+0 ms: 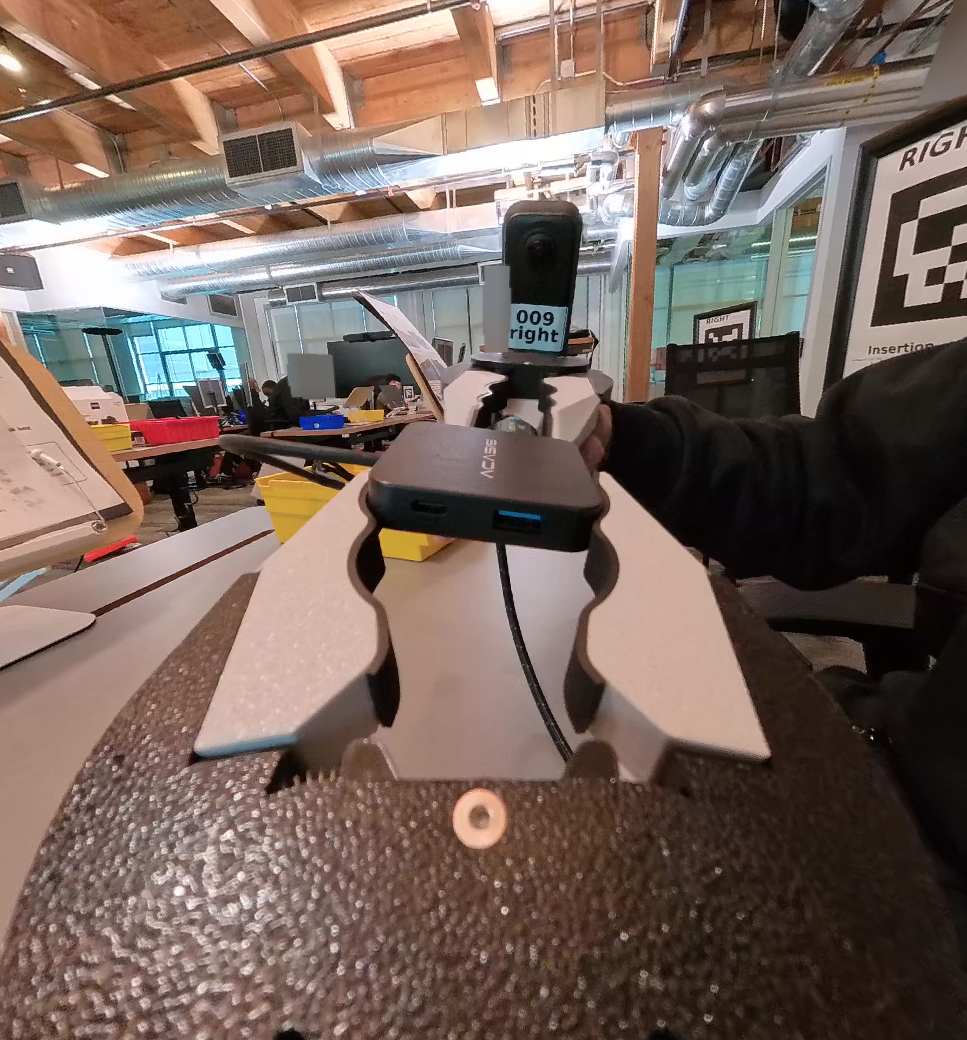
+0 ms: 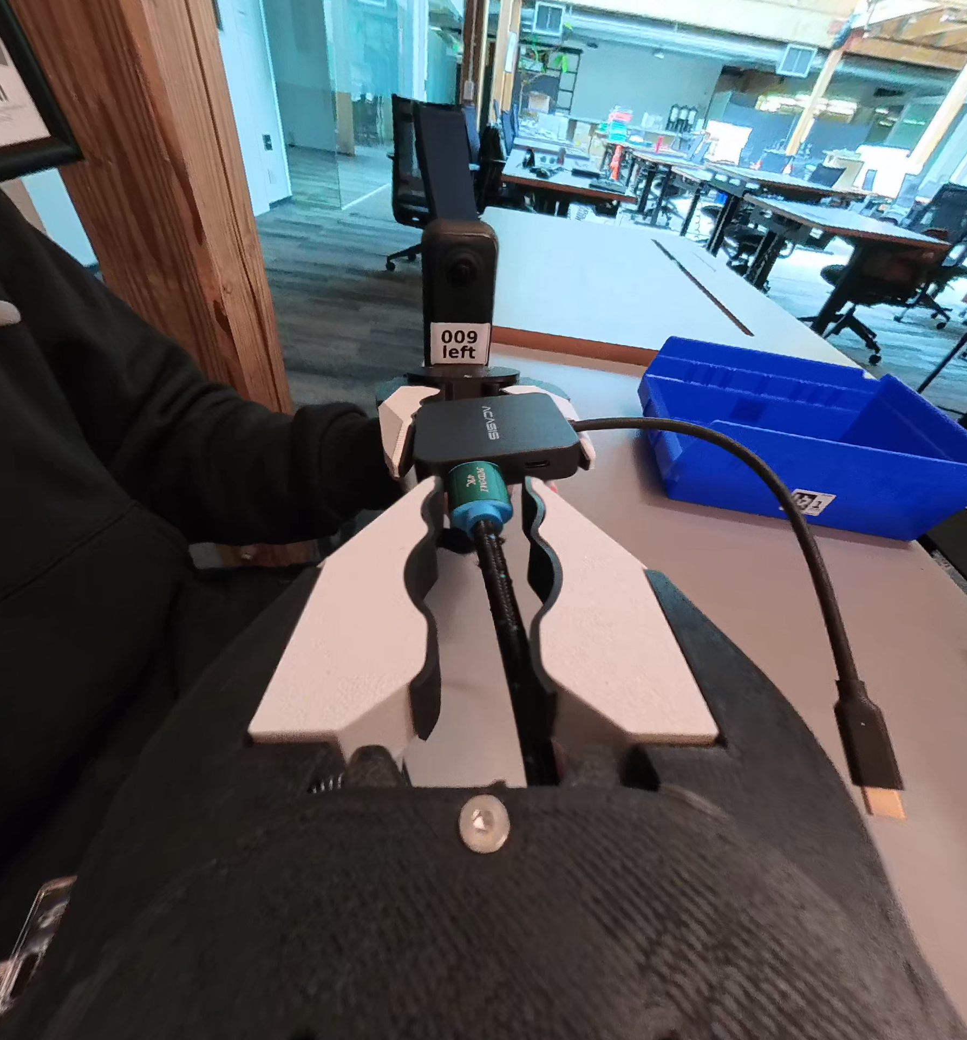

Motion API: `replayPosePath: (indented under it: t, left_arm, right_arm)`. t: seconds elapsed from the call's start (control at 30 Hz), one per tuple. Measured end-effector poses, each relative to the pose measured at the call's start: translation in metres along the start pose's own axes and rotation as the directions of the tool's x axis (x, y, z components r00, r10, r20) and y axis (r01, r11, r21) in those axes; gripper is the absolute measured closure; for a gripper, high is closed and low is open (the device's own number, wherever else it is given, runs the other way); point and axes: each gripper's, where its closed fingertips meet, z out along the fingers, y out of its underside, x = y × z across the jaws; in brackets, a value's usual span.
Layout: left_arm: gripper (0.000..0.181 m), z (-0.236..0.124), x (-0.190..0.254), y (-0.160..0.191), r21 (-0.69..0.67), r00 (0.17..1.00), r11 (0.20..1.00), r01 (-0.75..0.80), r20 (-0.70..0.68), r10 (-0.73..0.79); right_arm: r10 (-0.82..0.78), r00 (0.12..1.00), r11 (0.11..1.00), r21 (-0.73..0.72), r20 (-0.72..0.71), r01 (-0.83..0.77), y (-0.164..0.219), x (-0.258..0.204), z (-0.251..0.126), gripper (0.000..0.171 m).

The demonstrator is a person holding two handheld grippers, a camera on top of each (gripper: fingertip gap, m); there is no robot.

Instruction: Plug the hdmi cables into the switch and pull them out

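Observation:
My left gripper point(image 1: 484, 506) is shut on the black switch point(image 1: 487, 478) and holds it by its two sides above the table. The switch's near edge shows two empty ports. In the right wrist view the switch point(image 2: 492, 427) has a green HDMI plug point(image 2: 473, 489) seated in its near edge. My right gripper point(image 2: 481, 495) stands around that plug with a narrow gap on each side, and the braided cable point(image 2: 506, 613) runs back between its fingers. The switch's own black lead point(image 2: 751, 467) arcs right and ends in a free hanging plug point(image 2: 869, 743). The right gripper point(image 1: 518, 405) faces me behind the switch.
A blue bin point(image 2: 807, 450) stands on the grey table point(image 2: 695, 591) to the right. A yellow bin point(image 1: 312, 506) and a paper stand point(image 1: 37, 478) are on the left. A black cable point(image 1: 526, 647) hangs under the switch. A wooden post point(image 2: 149, 197) and dark sleeves are close.

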Motion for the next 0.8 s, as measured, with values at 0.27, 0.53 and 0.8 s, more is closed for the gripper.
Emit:
replayPosePath:
  t: [0.27,0.53,0.8]
  left_arm:
    - [0.111,0.001,0.0,-0.002,0.015,1.0,1.0,0.001,0.007,-0.001]
    - [0.11,0.0,-0.004,0.003,0.025,0.999,0.999,0.039,0.02,-0.039]
    - [0.111,-0.001,-0.009,0.006,0.011,0.993,0.994,0.111,0.031,-0.111]
  right_arm:
    - [-0.004,1.0,1.0,0.018,0.008,0.004,-0.003,-0.001,-0.001,0.15]
    - [0.118,0.993,0.993,0.029,0.016,-0.119,0.0,0.002,0.0,0.151]
    - [0.152,0.988,0.985,0.089,-0.011,-0.15,-0.001,0.008,0.001,0.151]
